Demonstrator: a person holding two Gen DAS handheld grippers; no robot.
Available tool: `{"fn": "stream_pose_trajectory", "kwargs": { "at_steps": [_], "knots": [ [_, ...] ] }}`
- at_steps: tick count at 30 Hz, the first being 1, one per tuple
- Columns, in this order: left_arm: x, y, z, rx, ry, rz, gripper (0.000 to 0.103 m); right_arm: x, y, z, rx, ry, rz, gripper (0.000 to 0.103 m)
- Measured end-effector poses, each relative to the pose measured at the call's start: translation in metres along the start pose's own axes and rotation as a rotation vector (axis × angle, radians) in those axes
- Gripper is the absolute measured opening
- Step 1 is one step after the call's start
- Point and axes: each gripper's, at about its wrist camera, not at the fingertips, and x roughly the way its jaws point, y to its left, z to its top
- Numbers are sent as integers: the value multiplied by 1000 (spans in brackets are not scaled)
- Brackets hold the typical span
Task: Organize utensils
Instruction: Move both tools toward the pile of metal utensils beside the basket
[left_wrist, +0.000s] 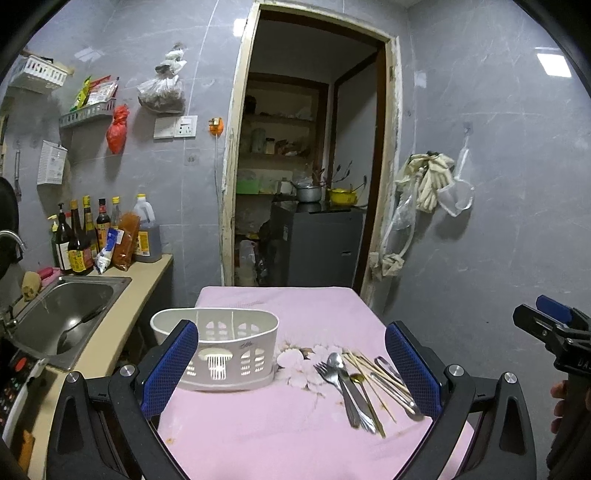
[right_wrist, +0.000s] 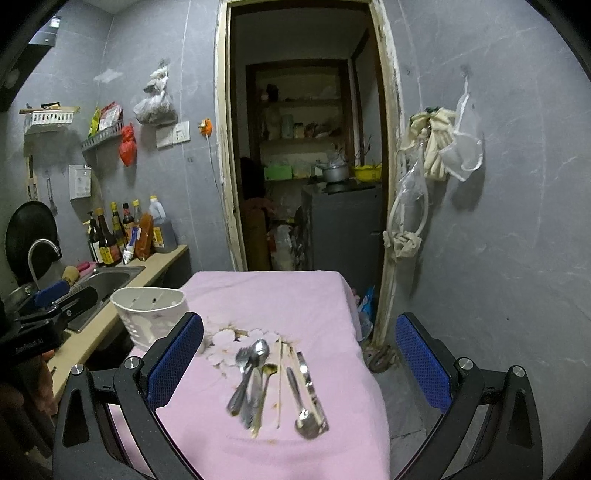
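Both claws (left_wrist: 291, 373) (right_wrist: 299, 362) agape; utensils (right_wrist: 273, 384) beside white caddy (left_wrist: 221, 350).

Both the left gripper (left_wrist: 291, 365) and right gripper (right_wrist: 299, 358) had black frames, silver screws and blue mesh-textured pads (left_wrist: 171, 365); one body bore faint, possibly white, lettering.

A small table under a pink cloth (left_wrist: 280, 435) printed with pale flowers carries everything. At its left edge stands a white slotted caddy (left_wrist: 221, 350). Right of it, apart, lies a loose cluster of utensils (left_wrist: 364, 387): forks, spoons, chopsticks.
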Motion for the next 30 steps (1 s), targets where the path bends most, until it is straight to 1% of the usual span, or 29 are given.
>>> {"fn": "stream_pose_trajectory", "kwargs": {
  "at_steps": [4,6,9,14,16,21,22,23,24,25,26,27,30],
  "knots": [
    [39,-9,1,-27,27,6,102,46,-20,5,-10,48,25,102],
    [57,-13,-2,-32,42,12,102,69,-28,2,-13,82,36,102],
    [90,-18,-10,-52,88,14,102,103,-39,-6,-9,139,42,102],
    [142,-25,-34,-73,169,26,102,161,-50,-33,36,245,83,102],
    [161,-27,-47,-76,207,33,102,185,-48,-48,48,299,113,102],
    [197,-21,-76,-113,297,28,102,228,-34,-81,52,381,196,101],
    [202,-20,-80,-122,310,23,102,238,-31,-87,53,396,215,97],
    [208,-19,-82,-128,321,18,102,245,-28,-92,53,411,225,87],
    [212,-20,-85,-131,335,11,101,251,-26,-95,52,430,233,80],
    [217,-21,-88,-133,350,1,101,257,-23,-99,52,448,238,68],
    [222,-22,-91,-132,369,-11,98,264,-20,-102,55,467,245,64],
    [226,-23,-94,-131,389,-22,93,268,-20,-104,59,478,252,62],
    [237,-25,-102,-145,441,-63,85,276,-16,-109,61,503,268,60]
  ]
}}
